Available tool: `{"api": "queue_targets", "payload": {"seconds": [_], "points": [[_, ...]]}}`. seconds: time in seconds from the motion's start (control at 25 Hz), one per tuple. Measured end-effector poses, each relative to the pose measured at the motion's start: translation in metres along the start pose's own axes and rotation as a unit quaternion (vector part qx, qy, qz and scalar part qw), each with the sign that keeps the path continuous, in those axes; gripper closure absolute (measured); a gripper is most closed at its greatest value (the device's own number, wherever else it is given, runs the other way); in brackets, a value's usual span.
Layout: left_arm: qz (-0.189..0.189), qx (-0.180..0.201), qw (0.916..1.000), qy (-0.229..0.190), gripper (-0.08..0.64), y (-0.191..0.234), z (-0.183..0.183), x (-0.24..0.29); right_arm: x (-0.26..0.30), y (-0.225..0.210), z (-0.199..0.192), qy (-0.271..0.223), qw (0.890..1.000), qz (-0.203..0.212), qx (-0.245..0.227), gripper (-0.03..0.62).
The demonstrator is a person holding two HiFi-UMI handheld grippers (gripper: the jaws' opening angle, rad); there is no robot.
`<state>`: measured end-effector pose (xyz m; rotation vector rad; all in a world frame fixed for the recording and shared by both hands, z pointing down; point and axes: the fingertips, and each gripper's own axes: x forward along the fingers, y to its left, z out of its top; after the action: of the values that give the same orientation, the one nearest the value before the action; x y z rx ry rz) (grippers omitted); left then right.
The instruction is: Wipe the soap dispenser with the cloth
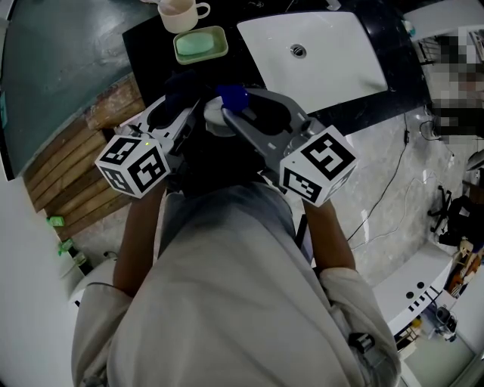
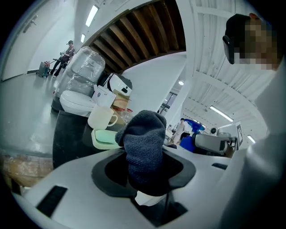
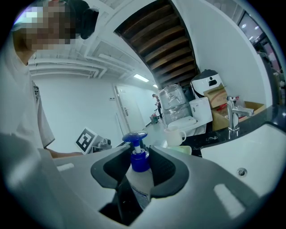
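Note:
In the right gripper view a soap dispenser [image 3: 139, 176] with a clear body and blue pump stands between the jaws, and my right gripper [image 3: 136, 172] is shut on it. The blue pump [image 1: 233, 96] shows in the head view above the counter's near edge, with my right gripper [image 1: 249, 121] around it. A dark grey knitted cloth [image 2: 144, 150] bulges up between the jaws in the left gripper view; my left gripper [image 2: 145, 172] is shut on it. In the head view the cloth [image 1: 181, 87] sits just left of the dispenser, held by the left gripper [image 1: 178, 113].
A white basin [image 1: 321, 57] with a drain is set in the black counter [image 1: 151, 38]. A green soap dish [image 1: 200, 45] and a cream mug [image 1: 180, 13] stand at the back left. A tap [image 3: 233, 117] rises by the basin. Wooden slats [image 1: 83, 174] lie left.

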<state>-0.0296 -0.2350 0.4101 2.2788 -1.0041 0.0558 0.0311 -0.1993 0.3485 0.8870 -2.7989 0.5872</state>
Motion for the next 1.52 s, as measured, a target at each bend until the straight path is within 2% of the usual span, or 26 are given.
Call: {"api": "queue_targets", "payload": {"seconds": [0.56,0.8,0.96,1.2,1.52], "points": [[0.022,0.0,0.9987,0.046,0.397,0.013,-0.034,0.001,0.0,0.004,-0.001,0.001,1.0,0.003,-0.006,0.468],[0.043,0.004,0.9972,0.06,0.397,0.018,-0.05,-0.003,-0.001,0.007,-0.001,0.001,1.0,0.005,-0.016,0.468],[0.063,0.01,0.9972,0.04,0.397,0.016,-0.048,-0.013,-0.002,0.011,-0.001,-0.002,0.999,0.004,-0.039,0.468],[0.08,0.012,0.9965,-0.021,0.397,0.011,-0.028,-0.041,-0.003,0.022,-0.006,0.001,0.998,0.004,-0.07,0.468],[0.07,0.011,0.9967,-0.039,0.397,0.006,-0.025,-0.064,-0.004,0.035,-0.017,0.009,0.996,-0.002,-0.09,0.456]]}}
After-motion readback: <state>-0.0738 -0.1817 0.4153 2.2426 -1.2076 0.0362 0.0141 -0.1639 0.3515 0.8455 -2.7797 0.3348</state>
